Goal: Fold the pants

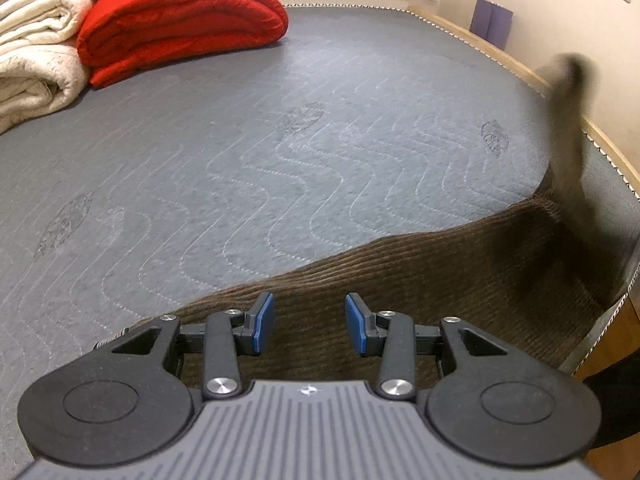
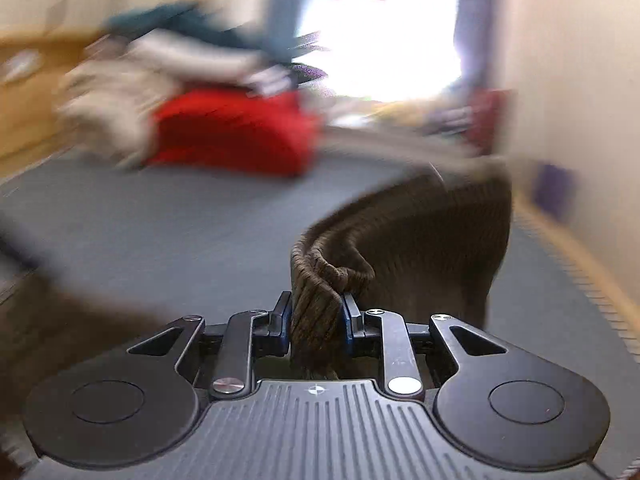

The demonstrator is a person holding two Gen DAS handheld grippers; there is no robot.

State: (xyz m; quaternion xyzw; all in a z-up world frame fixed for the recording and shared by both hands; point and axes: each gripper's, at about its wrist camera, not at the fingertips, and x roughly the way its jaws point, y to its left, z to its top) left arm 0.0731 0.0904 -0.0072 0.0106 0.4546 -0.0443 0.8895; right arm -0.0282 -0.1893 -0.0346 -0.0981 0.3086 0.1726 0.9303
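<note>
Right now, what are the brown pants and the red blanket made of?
The pants look like corduroy: fine raised ribs run across the brown cloth, matte. The blanket looks like soft, puffy quilted fabric, with stitched creases; its exact fibre I can't tell.

Left gripper point(image 1: 310, 322): points down at a slant, jaws apart, the blue pads point(image 1: 264, 322) press on nothing.
Right gripper point(image 2: 316, 322): points down at a gentler slant, jaws closed on a bunched fold of the brown pants point(image 2: 420, 240).
Right wrist view: strongly blurred.
</note>
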